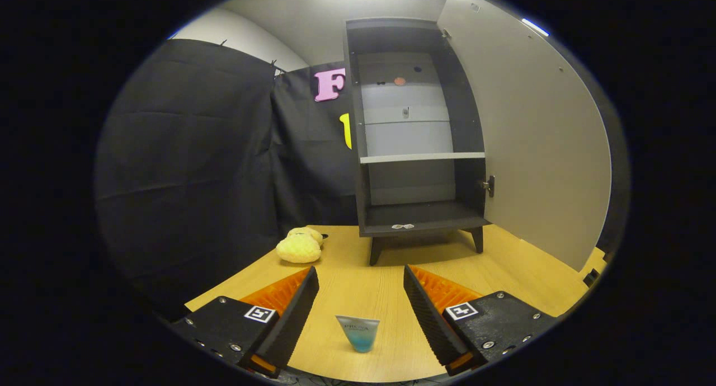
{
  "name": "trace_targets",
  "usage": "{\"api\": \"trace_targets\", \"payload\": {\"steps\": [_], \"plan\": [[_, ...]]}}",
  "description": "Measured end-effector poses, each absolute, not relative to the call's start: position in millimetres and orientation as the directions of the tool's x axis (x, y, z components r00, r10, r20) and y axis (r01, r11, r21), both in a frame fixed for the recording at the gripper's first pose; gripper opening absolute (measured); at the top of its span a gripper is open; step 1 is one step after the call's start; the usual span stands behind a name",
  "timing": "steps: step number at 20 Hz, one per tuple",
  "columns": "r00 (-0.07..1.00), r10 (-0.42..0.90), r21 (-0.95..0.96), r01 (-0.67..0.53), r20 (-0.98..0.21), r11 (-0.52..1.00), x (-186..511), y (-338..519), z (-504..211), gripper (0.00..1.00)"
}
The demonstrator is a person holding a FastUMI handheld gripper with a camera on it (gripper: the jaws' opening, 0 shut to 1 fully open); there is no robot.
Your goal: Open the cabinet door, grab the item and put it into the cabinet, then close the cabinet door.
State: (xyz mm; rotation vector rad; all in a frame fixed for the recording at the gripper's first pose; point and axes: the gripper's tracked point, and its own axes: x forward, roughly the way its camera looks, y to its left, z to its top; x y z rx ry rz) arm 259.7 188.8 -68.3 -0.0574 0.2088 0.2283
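Observation:
A dark cabinet (417, 134) stands on short legs at the back of the wooden table (503, 263), its pale door (531, 134) swung wide open to the right. Inside, one light shelf (422, 158) crosses the middle and the bottom compartment holds nothing. A small blue and white tube (358, 332) lies on the table between my two fingers, touching neither. My gripper (361, 277) is open, its black ribbed pads (305, 302) spread wide apart. A yellow plush toy (300, 245) rests on the table left of the cabinet, beyond the left finger.
Black cloth hangs as a wall behind and to the left of the table. The open door stretches along the right side over the table. Bare tabletop lies between my fingers and the cabinet's legs.

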Motion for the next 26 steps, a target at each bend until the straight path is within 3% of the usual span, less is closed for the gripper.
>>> {"api": "trace_targets", "payload": {"steps": [10, 15, 17, 19, 20, 26], "plan": [[0.894, 0.168, -0.059, -0.211, -0.415, 0.976, 235.5, 177.4, -110.6, 0.95], [0.846, 0.150, -0.068, -0.214, -0.511, 0.974, 222.1, 170.8, -127.7, 0.89], [0.816, 0.145, -0.054, -0.210, -0.559, 0.976, 213.1, 170.1, -132.9, 0.80], [0.798, 0.163, -0.040, -0.228, -0.580, 0.973, 207.8, 172.5, -132.0, 0.55], [0.791, 0.169, -0.040, -0.238, -0.588, 0.971, 206.4, 172.4, -132.9, 0.50], [0.793, 0.171, -0.066, -0.257, -0.584, 0.964, 214.6, 164.3, -122.5, 0.50]]}}
